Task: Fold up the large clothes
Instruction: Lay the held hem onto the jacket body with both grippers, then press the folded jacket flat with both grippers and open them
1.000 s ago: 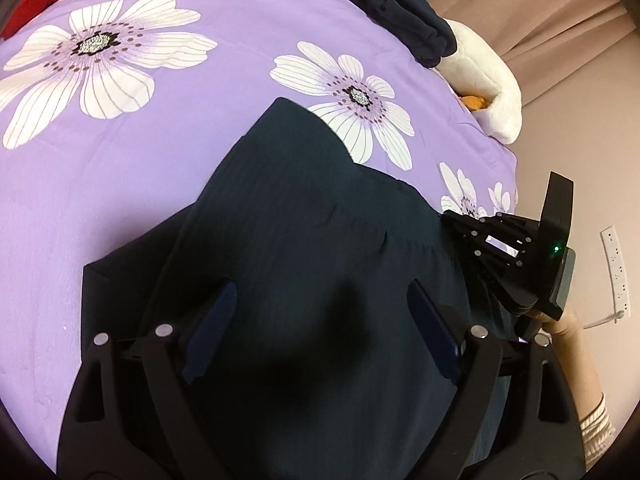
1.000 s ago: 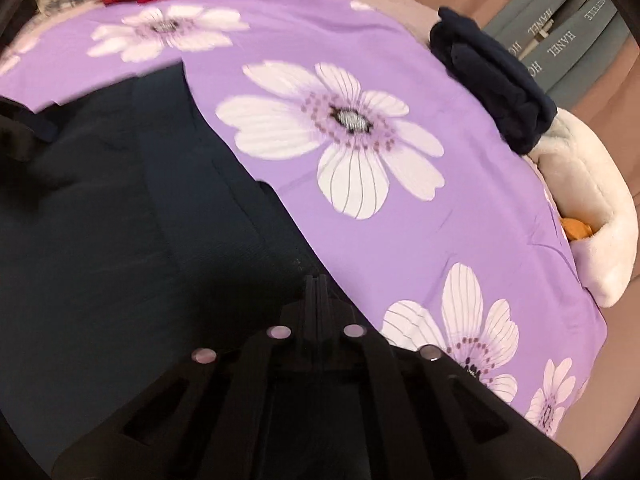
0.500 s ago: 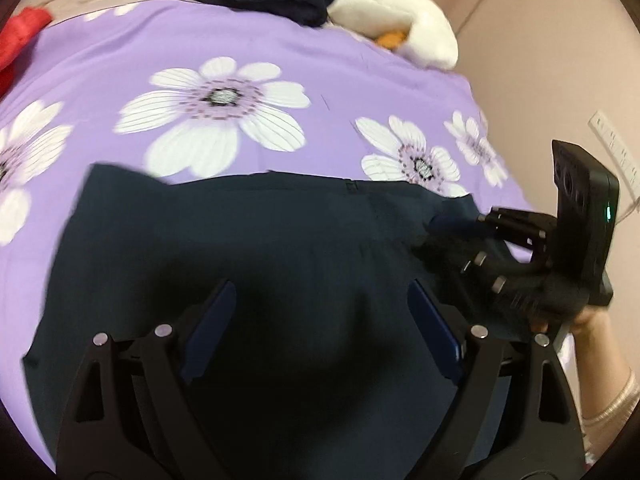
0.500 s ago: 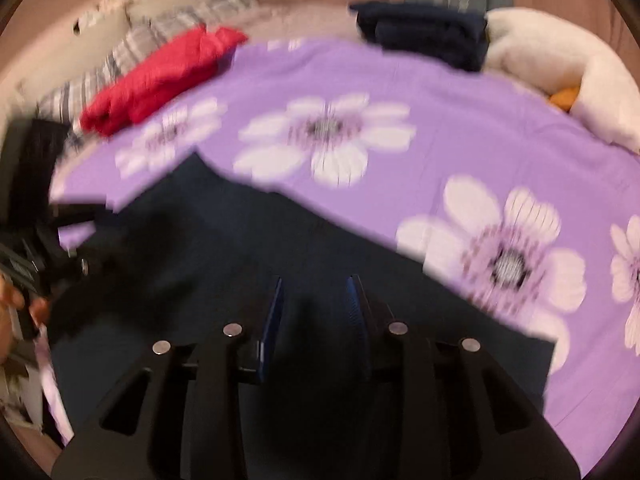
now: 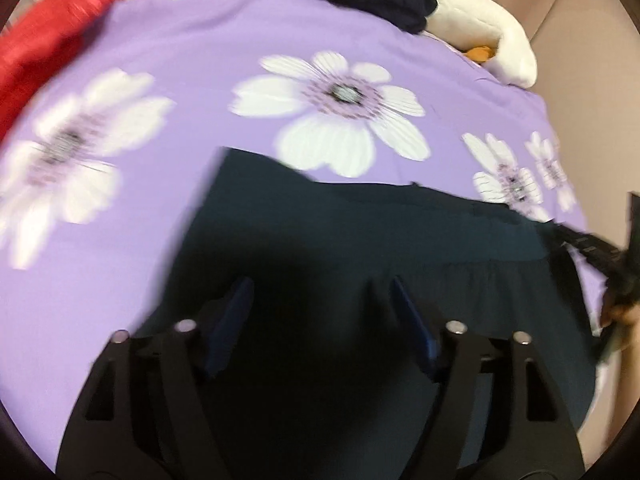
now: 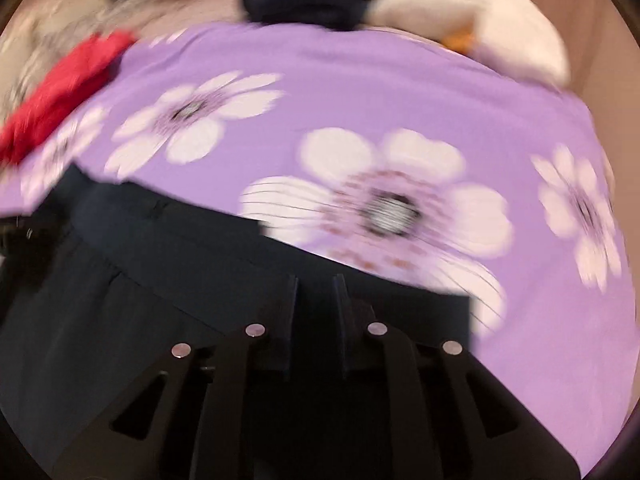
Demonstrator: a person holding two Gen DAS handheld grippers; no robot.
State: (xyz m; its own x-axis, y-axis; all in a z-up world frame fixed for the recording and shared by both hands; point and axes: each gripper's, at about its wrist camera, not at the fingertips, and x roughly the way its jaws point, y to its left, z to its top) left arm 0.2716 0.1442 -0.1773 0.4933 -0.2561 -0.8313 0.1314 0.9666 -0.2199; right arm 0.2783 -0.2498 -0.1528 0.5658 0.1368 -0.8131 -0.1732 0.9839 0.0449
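Hovering over the dark garment, I keep my left gripper spread wide, its blue pads apart above the cloth with nothing pressed between them; those jaws have just been closing a little. A second ago this view showed the garment running up the frame as a tall shape; now it lies as a broad band across the lower half, its straight upper edge below the big white flower on the purple bedspread. My right gripper has slid from mid-right to the far right edge of the left view.

In the right view, my right gripper was clamped fully together a second ago; now a narrow gap stands between its fingers, which have just been closing again after parting wider. Dark cloth lies under them, but blur hides whether any is pinched. The red cloth sits at upper left, the folded navy pile and white plush cushion along the top.
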